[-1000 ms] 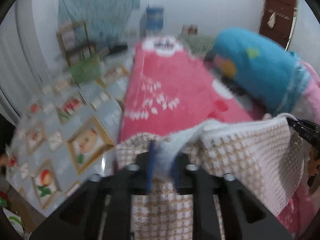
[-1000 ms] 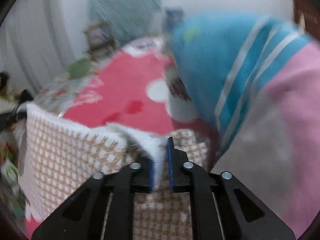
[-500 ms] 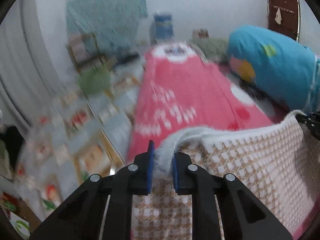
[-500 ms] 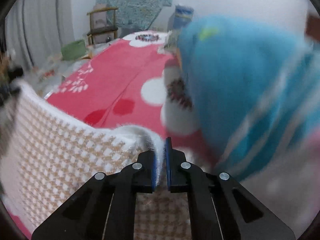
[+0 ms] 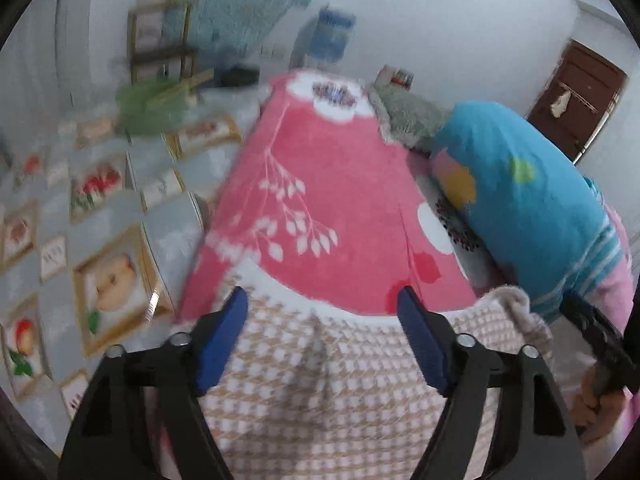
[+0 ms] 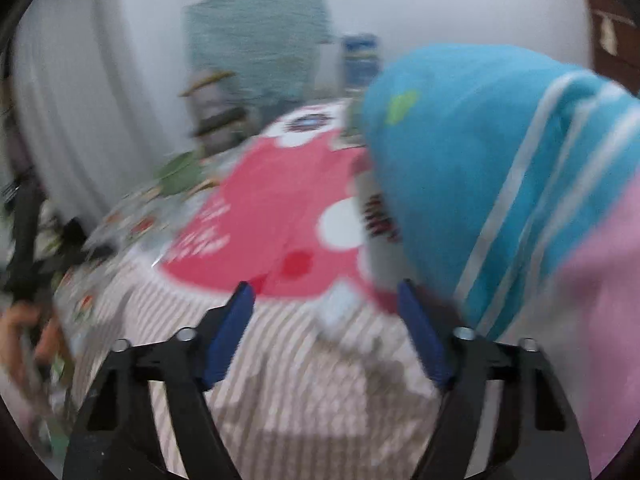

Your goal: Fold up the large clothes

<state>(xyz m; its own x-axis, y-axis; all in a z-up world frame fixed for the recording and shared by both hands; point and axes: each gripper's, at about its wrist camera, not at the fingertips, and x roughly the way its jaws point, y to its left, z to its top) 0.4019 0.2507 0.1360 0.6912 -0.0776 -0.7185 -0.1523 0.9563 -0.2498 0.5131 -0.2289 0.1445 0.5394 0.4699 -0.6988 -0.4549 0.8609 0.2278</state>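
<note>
A beige-and-white houndstooth garment [image 5: 320, 380] lies spread on the near end of the red flowered blanket [image 5: 332, 200]. Above it my left gripper [image 5: 322, 300] has its jaws opening, the blue pads wide apart and clear of the cloth. In the right wrist view the same garment [image 6: 288, 380] is blurred below my right gripper [image 6: 326, 294], whose jaws are also opening with nothing pinched between them. The right gripper's black tip [image 5: 596, 332] and the hand holding it show at the right edge of the left wrist view.
A big blue bundle with white stripes and pink cloth [image 5: 528, 200] lies along the right side of the bed. Grey fluffy cloth [image 5: 408, 116] sits at the far end. The fruit-patterned floor [image 5: 92, 240] lies left, with a green basket [image 5: 152, 108] and a wooden shelf [image 5: 160, 40] beyond.
Both grippers were shut on the garment's upper edge; now both have let go and spread wide, and the garment has dropped flat onto the blanket.
</note>
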